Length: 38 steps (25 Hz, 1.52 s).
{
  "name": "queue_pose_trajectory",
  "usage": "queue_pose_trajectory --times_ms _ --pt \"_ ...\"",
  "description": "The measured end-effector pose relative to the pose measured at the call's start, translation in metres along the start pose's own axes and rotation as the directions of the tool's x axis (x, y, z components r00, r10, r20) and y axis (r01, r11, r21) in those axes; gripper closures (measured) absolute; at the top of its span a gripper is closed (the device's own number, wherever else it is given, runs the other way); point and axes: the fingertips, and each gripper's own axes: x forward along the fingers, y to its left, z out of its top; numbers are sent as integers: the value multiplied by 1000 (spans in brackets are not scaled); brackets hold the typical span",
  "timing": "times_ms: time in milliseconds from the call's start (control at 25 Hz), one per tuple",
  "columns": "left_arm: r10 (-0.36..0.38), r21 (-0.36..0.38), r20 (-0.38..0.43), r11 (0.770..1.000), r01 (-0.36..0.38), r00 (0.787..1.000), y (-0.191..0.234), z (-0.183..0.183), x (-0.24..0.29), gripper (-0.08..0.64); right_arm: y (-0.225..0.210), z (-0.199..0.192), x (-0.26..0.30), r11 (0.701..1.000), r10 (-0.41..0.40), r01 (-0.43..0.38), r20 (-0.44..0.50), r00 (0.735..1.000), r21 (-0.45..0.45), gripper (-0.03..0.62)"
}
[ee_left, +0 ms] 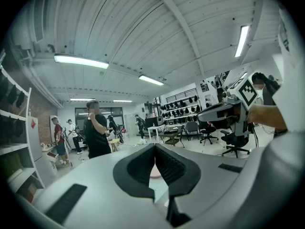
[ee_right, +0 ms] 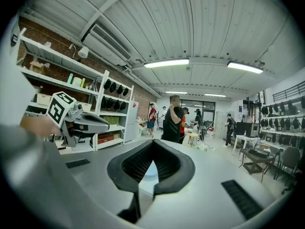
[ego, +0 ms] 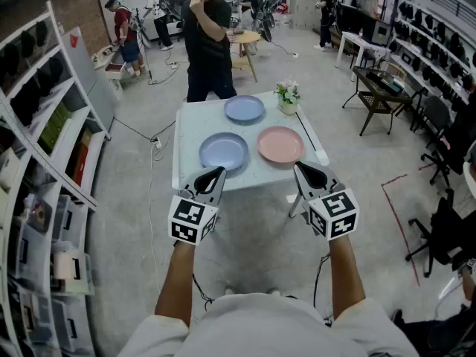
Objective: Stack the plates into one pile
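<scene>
Workshop table (ego: 190, 125) holding pink plate (ego: 280, 144), two blue plates (ego: 223, 152), unstacked; left gripper (ego: 211, 177), right gripper (ego: 310, 174) hovering below, jaws together, empty; reaching upper plate possibly toppling flowers (ego: 287, 97).

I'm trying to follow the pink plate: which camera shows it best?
The head view: the pink plate lies whole on the table, right of a blue plate. The left gripper view gives only a pinkish sliver, probably it, behind its closed jaws; the right gripper view shows none of it.
</scene>
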Motion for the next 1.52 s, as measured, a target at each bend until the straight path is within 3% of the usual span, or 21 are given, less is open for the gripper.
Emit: queue_pose_trajectory --times_ms 120,320,480,640,760,1040,1320,1520 --pt "6 2 -6 1000 -6 1000 -3 1 4 543 -7 -6 -1 1000 -7 7 -25 1000 -12 578" --pt "28 -3 -21 1000 -29 999 -18 0 20 543 -39 -12 -7 999 -31 31 10 999 14 579" --pt "61 -16 -46 998 -62 997 -36 -8 35 543 -62 -20 -14 1000 -2 1 41 999 30 579" --pt "78 -25 -80 996 -80 994 -47 -16 46 542 -83 -28 -14 987 66 -75 68 996 144 580" --pt "87 -21 -95 996 -89 992 -40 -16 56 543 -94 -27 -4 979 90 -104 84 992 175 580" --pt "100 -23 -82 994 -102 992 20 -28 106 543 -105 -28 65 963 152 -169 94 984 209 580" --pt "83 -63 -54 994 -87 995 123 -33 168 543 -123 -10 166 984 96 -100 35 995 149 578" --pt "69 -73 -67 995 -74 995 192 -48 201 543 -126 -3 234 978 76 -80 25 997 194 578"
